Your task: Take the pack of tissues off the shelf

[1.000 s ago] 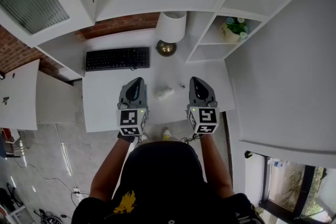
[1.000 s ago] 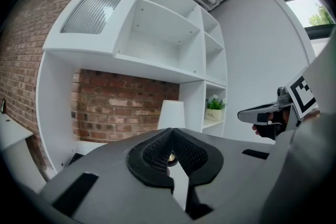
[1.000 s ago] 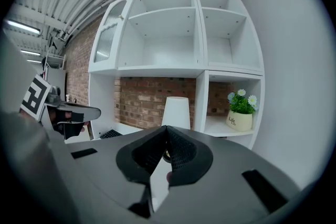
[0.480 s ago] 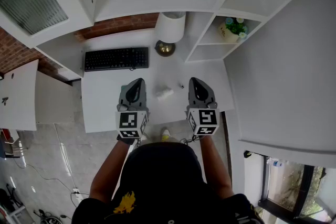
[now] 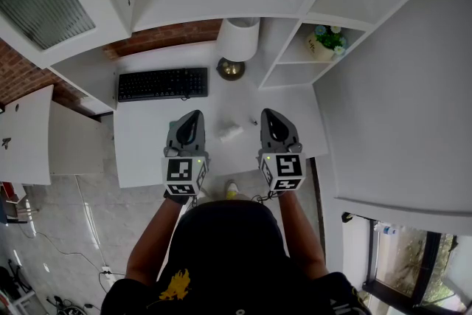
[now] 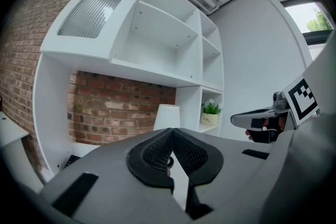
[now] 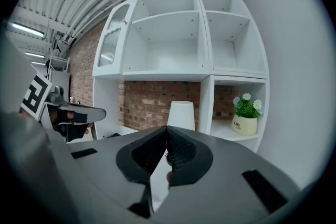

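A small white packet (image 5: 230,131), which looks like the pack of tissues, lies on the white desk (image 5: 147,136), between and just ahead of my two grippers. My left gripper (image 5: 193,116) (image 6: 170,131) hovers over the desk's front part, jaws shut with nothing in them. My right gripper (image 5: 268,115) (image 7: 167,128) is level with it on the other side of the packet, also shut and empty. Both point roughly level at the white shelf unit (image 7: 173,44), whose compartments look bare apart from a potted plant (image 5: 327,40) (image 7: 245,113).
A black keyboard (image 5: 164,82) lies at the back left of the desk. A white lamp (image 5: 239,40) (image 7: 181,113) stands at the back middle before a brick wall. A white wall (image 5: 398,85) closes the right side. A frosted cabinet door (image 5: 40,0) is at upper left.
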